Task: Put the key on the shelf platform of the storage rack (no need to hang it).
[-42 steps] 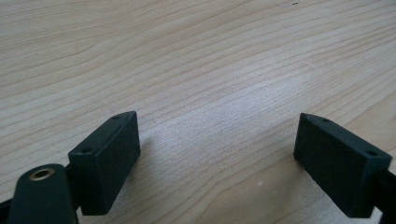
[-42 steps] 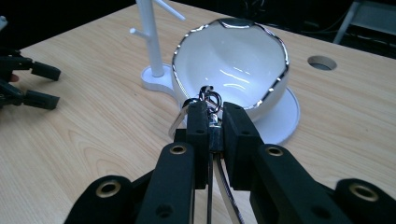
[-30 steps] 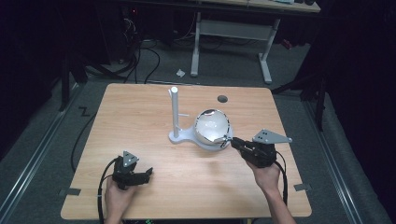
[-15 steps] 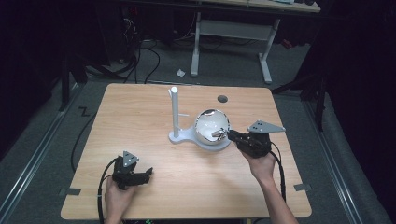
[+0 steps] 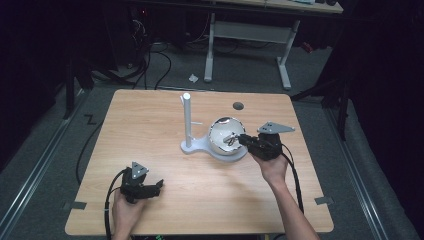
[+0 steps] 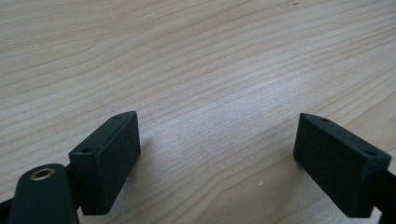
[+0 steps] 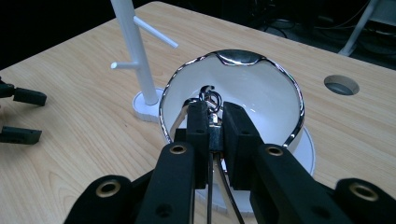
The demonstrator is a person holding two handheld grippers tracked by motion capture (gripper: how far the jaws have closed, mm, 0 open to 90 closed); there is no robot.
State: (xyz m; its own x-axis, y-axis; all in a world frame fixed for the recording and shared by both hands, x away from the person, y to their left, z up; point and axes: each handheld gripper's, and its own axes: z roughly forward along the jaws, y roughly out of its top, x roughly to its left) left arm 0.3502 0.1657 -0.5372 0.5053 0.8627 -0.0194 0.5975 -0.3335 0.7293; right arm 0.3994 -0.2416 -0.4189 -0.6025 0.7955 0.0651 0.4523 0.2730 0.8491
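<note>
My left tongs [image 5: 156, 187] rest spread open, holding nothing, near the bench's [image 5: 150, 125] front-left corner. My right tongs [image 7: 215, 122] pinch a small metal clasp [image 7: 211, 99] inside the chrome-rimmed white bowl [image 7: 261, 93] beside the pegged white stand [image 7: 135, 46], right of centre. That thin hold could slip, or the clasp could snag the rim and tip the bowl.

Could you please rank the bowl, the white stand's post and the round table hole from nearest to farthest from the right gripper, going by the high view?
1. Bowl, at the right gripper tips.
2. Post, beyond the bowl, to its left.
3. Hole, toward the table's far edge; close to the post's distance, so this order is uncertain.
</note>
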